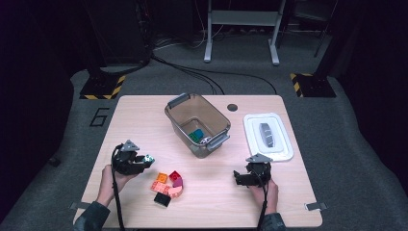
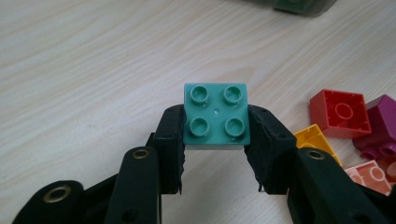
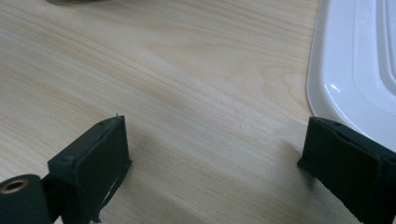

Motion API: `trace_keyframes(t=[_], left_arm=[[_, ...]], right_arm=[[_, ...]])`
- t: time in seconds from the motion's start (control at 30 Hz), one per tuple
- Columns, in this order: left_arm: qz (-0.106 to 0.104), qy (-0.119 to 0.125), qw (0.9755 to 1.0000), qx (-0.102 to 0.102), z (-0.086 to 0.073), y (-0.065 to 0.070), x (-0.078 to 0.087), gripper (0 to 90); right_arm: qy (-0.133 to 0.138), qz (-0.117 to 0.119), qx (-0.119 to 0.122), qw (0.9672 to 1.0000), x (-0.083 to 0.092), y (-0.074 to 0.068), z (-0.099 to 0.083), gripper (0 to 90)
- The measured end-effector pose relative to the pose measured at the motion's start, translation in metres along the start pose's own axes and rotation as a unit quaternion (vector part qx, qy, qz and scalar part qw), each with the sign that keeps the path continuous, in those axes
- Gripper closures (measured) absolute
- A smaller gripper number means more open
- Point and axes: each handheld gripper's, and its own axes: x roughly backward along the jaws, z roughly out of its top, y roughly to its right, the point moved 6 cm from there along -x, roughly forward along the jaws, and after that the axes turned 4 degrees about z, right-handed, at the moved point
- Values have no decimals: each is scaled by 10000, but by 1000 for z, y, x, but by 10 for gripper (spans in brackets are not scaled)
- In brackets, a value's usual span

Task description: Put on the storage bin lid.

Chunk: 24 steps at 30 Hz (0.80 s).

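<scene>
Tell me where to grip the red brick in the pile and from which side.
Grip the red brick across two opposite flat outer walls, coming from above. It lies hollow side up, so its walls stand upright; take the pair clear of the purple brick touching it, probably.

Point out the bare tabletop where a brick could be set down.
Free: the stretch between the brick pile and the right gripper, and the far-left corner beside the bin. Crowded: around the pile; the lid fills the right side.

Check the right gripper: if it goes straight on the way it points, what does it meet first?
Probably bare table. The right gripper has its jaws wide open with nothing between them, and wood lies ahead. The white lid sits off to one side of that line and the bin looks farther on; depth is unclear.
</scene>
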Motion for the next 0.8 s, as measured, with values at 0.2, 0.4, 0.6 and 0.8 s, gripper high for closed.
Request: trace_keyframes(t=[0.2, 0.4, 0.6, 0.8], left_arm=[[-145, 87, 9999, -34, 17, 1, 8, 591], [-226, 202, 9995, -35, 38, 2, 18, 591], [-242, 287, 9993, -95, 54, 5, 26, 591], [-296, 335, 9988, -192, 73, 4, 35, 591]], right_arm=[[0, 1, -2, 10000, 0, 0, 0, 62], [5, -1, 18, 10000, 0, 0, 0, 62], [7, 1, 25, 10000, 0, 0, 0, 63], [5, 0, 25, 10000, 0, 0, 0, 62]])
